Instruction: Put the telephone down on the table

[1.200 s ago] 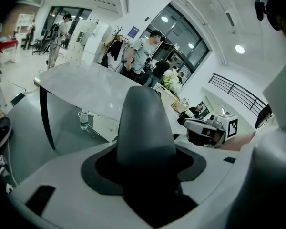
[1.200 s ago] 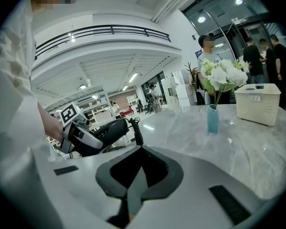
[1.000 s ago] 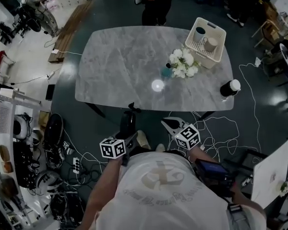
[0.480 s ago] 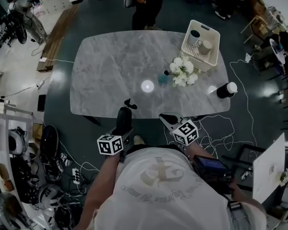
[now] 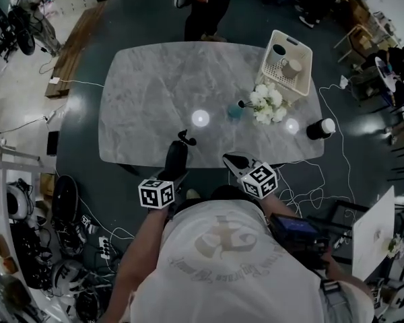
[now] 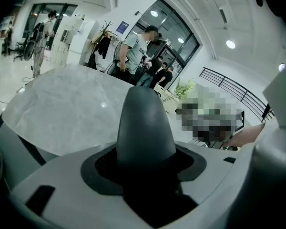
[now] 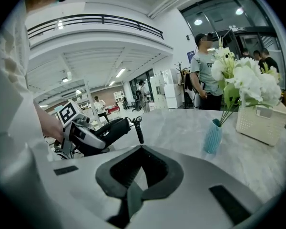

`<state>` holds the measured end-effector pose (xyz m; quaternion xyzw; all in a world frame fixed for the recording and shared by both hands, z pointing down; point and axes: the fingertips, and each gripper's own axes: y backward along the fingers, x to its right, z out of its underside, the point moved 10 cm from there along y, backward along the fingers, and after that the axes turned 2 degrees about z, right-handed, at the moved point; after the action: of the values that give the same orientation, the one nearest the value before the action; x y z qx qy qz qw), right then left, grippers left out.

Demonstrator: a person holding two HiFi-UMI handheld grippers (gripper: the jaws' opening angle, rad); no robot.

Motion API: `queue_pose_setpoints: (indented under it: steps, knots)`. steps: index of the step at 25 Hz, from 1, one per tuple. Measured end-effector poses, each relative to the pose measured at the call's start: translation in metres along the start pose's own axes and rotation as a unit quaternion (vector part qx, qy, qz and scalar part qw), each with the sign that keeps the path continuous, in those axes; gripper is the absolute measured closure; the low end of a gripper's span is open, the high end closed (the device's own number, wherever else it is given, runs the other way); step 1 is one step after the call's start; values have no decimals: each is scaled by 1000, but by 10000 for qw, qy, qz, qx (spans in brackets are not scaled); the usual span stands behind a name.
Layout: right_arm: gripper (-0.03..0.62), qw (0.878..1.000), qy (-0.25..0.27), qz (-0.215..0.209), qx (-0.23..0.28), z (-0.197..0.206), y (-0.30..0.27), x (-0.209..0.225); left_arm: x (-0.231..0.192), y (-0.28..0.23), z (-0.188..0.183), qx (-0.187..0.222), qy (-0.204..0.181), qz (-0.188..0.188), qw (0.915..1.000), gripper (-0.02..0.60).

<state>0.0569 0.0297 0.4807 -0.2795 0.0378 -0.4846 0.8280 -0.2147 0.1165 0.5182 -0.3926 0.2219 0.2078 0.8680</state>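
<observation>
Head view places the telephone (image 5: 177,155), a black handset with a short aerial at its far end, at the near edge of the table (image 5: 148,79). Its aerial end reaches over the marble top and the rest hangs over the floor, so it is not yet down. The left gripper (image 5: 174,173) is clamped on the handset's body. The left gripper view confirms this, with the dark rounded casing filling the gap between the jaws and pointing out toward the table. The grip sits at the near end, probably so that the free end arrives over the table first.

The right gripper (image 5: 227,158) hangs just beside the telephone, at the same table edge, with its jaws together and nothing between them. It appears to have no part in this step and is kept clear of the handset.

The table top directly ahead of the telephone is bare. A small blue vase (image 5: 236,111) of white flowers (image 5: 266,103), a cream basket (image 5: 287,60) and a dark jar with a white lid (image 5: 320,127) all stand well to the right. A person (image 5: 205,9) stands at the far side.

The handset needs to travel further in before release. Its rounded casing could rock or slide if it is set down on the rim.
</observation>
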Motion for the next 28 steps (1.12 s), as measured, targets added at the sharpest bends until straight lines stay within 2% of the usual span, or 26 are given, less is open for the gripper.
queue_pose_setpoints:
  steps: [6, 12, 28]
  knots:
    - [579, 9998, 99, -108, -98, -16, -25, 4, -22, 4, -19, 81, -87, -233, 9997, 305]
    - [579, 9994, 70, -278, -171, -15, -26, 17, -16, -5, -16, 24, -78, -415, 9991, 305]
    - [579, 9958, 83, -832, -364, -22, -58, 61, -13, -45, -37, -219, 83, -694, 9973, 305]
